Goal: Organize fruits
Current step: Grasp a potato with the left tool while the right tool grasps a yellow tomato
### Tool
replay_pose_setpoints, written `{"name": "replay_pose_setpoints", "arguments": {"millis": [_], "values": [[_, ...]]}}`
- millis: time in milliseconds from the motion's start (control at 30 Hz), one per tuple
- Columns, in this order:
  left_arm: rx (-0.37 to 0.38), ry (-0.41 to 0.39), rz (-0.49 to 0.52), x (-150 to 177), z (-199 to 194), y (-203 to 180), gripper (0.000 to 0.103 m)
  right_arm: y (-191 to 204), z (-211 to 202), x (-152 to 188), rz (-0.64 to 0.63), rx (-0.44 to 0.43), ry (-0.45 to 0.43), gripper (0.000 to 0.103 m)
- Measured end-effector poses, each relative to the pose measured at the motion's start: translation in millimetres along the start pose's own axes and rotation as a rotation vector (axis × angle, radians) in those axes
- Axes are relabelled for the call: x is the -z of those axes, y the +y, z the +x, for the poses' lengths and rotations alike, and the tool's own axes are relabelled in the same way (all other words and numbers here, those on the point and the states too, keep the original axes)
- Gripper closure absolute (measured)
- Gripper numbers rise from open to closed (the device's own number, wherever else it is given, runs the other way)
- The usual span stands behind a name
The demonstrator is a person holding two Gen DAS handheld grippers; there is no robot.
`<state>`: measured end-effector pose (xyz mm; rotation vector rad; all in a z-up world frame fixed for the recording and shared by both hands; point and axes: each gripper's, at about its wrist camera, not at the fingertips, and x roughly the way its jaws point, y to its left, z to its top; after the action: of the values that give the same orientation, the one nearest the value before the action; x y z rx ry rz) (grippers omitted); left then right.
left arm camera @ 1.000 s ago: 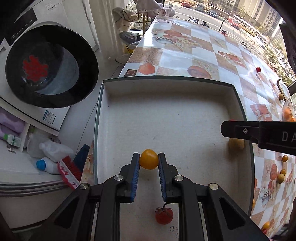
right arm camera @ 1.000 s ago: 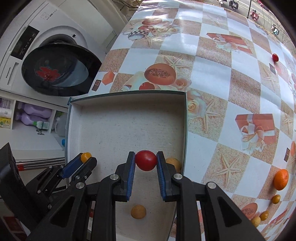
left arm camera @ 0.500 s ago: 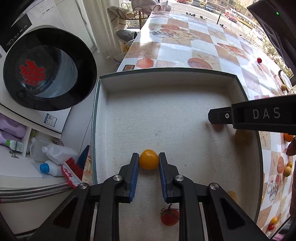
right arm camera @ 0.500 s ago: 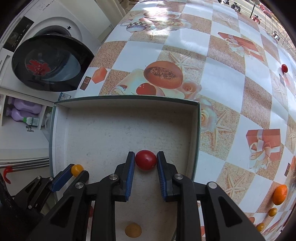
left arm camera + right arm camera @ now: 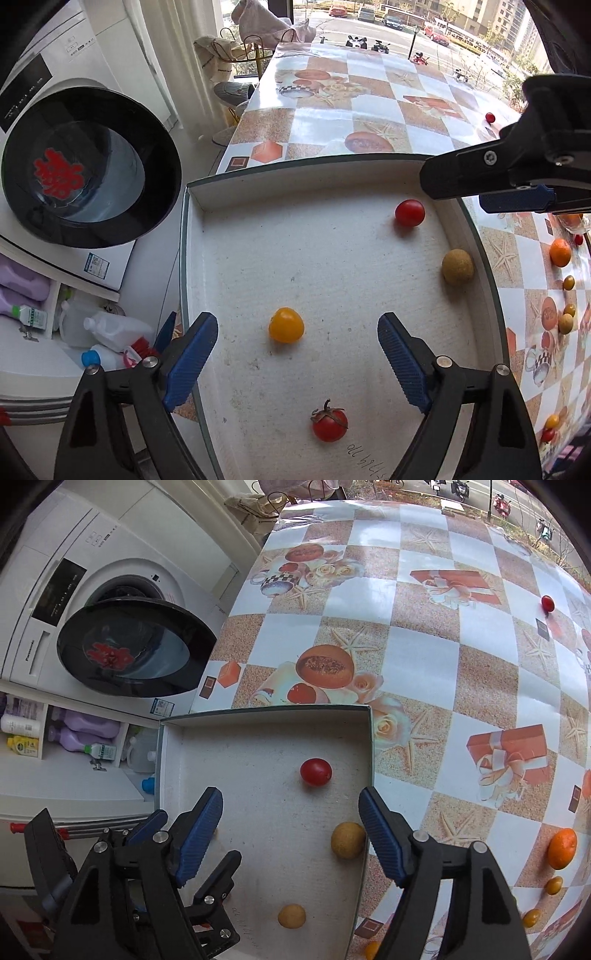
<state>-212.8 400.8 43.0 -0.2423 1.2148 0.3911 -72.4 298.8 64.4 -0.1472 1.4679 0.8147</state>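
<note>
White tray (image 5: 229, 229) floor: yellow tomato (image 5: 286, 325) lies loose between left gripper (image 5: 297, 354) jaws, opening wide. Red tomato (image 5: 315, 772) just beyond right gripper (image 5: 291, 825), also opening, probably clear.

Bright daylight, sharp, fisheye-warped edges

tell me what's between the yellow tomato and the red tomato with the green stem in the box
Nothing: in the left wrist view, only bare box floor separates the yellow tomato from the stemmed red tomato.
</note>
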Motion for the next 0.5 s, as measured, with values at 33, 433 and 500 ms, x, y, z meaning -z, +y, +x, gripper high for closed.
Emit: {"name": "replay_pose_setpoints", "arguments": {"millis": [33,433,500], "values": [[-0.004,0.009,0.006,-0.4,0.4,-1.2,0.014,-2.2,-3.7,2.1,0.009,0.0,-0.005,0.024],[-0.001,0.019,0.12,2.6,-22.8,-49.3,0.014,-67.5,-50.2,73.0,0.139,0.084,-0.018,0.023],[0.014,0.017,0.144,4.2,-28.3,-62.3,0.014,-84.1,-56.6,89.7,0.173,0.106,-0.014,0.023]]}}
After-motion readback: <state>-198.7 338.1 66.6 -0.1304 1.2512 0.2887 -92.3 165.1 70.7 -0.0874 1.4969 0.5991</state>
